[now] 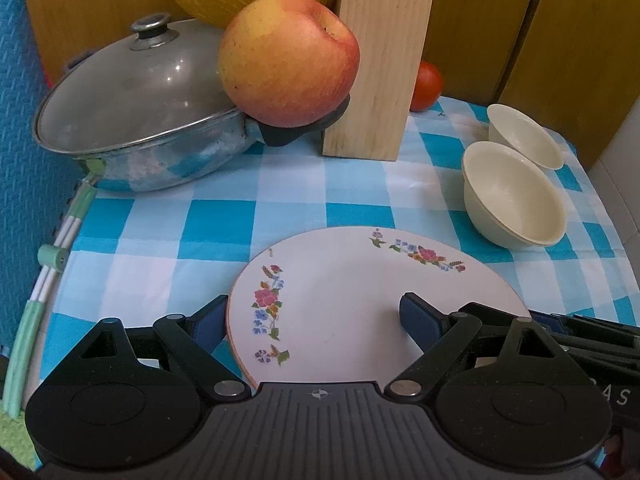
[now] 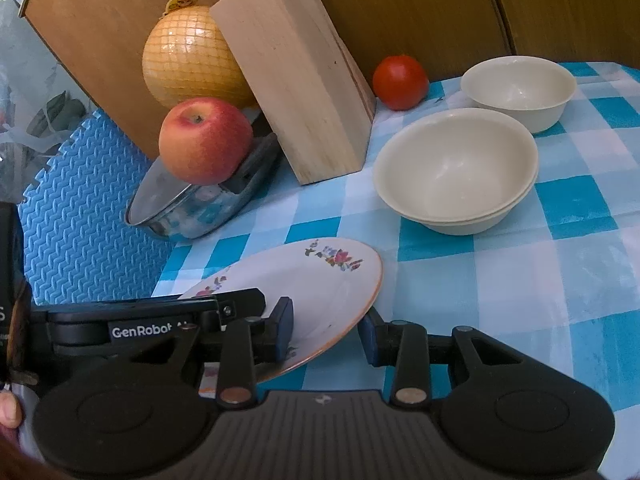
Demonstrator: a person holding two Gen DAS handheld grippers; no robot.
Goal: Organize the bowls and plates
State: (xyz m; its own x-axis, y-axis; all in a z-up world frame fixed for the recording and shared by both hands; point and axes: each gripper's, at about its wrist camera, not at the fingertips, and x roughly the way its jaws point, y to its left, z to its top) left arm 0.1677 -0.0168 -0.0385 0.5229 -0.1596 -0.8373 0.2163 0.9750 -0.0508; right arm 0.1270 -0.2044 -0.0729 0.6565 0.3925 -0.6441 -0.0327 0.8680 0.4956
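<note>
Straddling plate [image 2: 320,280] rim, right tool [image 2: 326,330] apart; only left view shows left tool [image 1: 316,320] apart.

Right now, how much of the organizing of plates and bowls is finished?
Partly done: the near bowls look nested, showing a double rim. In hand: the left tongs and right tongs both straddle the rim of the floral plate, jaws open, no grip yet. Left to do: the far bowl stands alone near the tomato, and the plate needs placing.

Both wrist views low, close, facing wall; share plate [image 1: 360,300], bowls [image 2: 456,168]
</note>
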